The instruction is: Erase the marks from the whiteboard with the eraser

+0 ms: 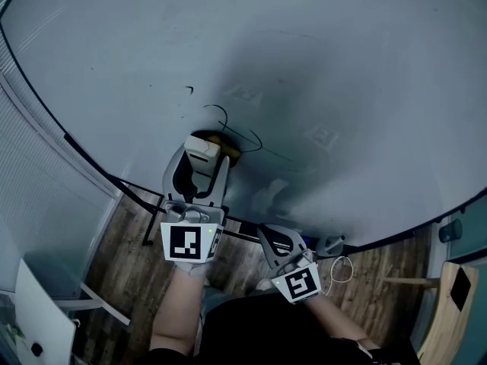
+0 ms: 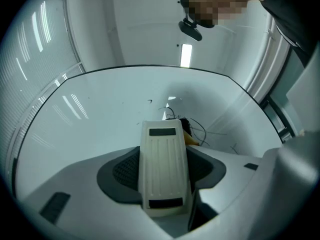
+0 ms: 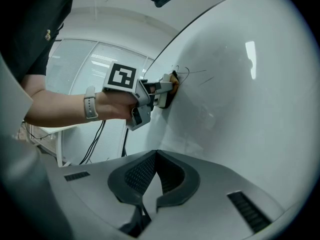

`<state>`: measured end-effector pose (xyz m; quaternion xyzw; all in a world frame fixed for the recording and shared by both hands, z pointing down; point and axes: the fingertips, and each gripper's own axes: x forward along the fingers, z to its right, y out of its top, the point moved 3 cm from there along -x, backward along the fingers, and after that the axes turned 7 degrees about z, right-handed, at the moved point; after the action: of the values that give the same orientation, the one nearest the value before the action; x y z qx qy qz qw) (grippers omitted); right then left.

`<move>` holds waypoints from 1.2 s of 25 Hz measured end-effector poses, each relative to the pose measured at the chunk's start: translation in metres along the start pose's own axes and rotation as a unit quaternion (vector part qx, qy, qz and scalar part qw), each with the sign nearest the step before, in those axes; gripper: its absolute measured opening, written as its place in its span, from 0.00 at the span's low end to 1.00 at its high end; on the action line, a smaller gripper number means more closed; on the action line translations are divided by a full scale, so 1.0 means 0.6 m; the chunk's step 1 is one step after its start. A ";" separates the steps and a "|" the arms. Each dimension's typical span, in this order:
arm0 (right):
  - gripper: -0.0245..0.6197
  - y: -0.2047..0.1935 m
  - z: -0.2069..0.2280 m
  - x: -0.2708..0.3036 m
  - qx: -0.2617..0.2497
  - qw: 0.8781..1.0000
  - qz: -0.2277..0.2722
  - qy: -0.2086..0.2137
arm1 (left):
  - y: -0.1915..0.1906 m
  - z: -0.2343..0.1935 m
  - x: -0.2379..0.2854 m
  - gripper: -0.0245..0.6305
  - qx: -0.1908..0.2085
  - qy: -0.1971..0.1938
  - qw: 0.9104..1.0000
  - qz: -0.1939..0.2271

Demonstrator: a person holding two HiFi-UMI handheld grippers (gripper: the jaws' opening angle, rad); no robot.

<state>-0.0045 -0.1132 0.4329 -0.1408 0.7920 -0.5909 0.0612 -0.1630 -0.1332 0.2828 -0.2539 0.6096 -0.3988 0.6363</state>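
Two claws show on my feeds. The right gripper (image 3: pixel 156 159) is the nearer, held low by the whiteboard's bottom edge with its jaws pressed together on nothing; I judge it idle for this job.

Further up, the left gripper (image 1: pixel 204 157) has its jaws clamped on the flanks of the eraser (image 2: pixel 163 164), opened only as far as the pale body forces them. The eraser runs lengthwise along the jaws, its front end poking out past the tips. The right gripper view shows the dark pad face meeting the whiteboard (image 1: pixel 342 67), so I take it as in contact, though I cannot judge how hard it presses.

Just past the eraser's front end lies the scribble (image 1: pixel 242 134): thin black loops curling out above it and to its right, with long faint strokes running further right. A small separate tick (image 1: pixel 189 90) sits up and to the left, apart from the pad.

By my reading the wiping has little to show so far. The loops are plainly there, the tick is untouched, and whatever lies under the pad is hidden. What is left: sweep across the loops and strokes, then travel up-left for the tick. Beyond that, the board looks bare.
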 end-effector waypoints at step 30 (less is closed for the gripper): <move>0.08 0.036 -0.020 0.001 0.033 0.988 0.002 -0.153 | 0.172 -0.084 0.124 0.43 0.059 -0.037 0.992 0.102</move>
<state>-0.0113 -0.0968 0.4157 -0.2261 0.7537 -0.5880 0.1873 -0.1966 -0.1289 0.1503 -0.1673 0.5838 -0.3569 0.7098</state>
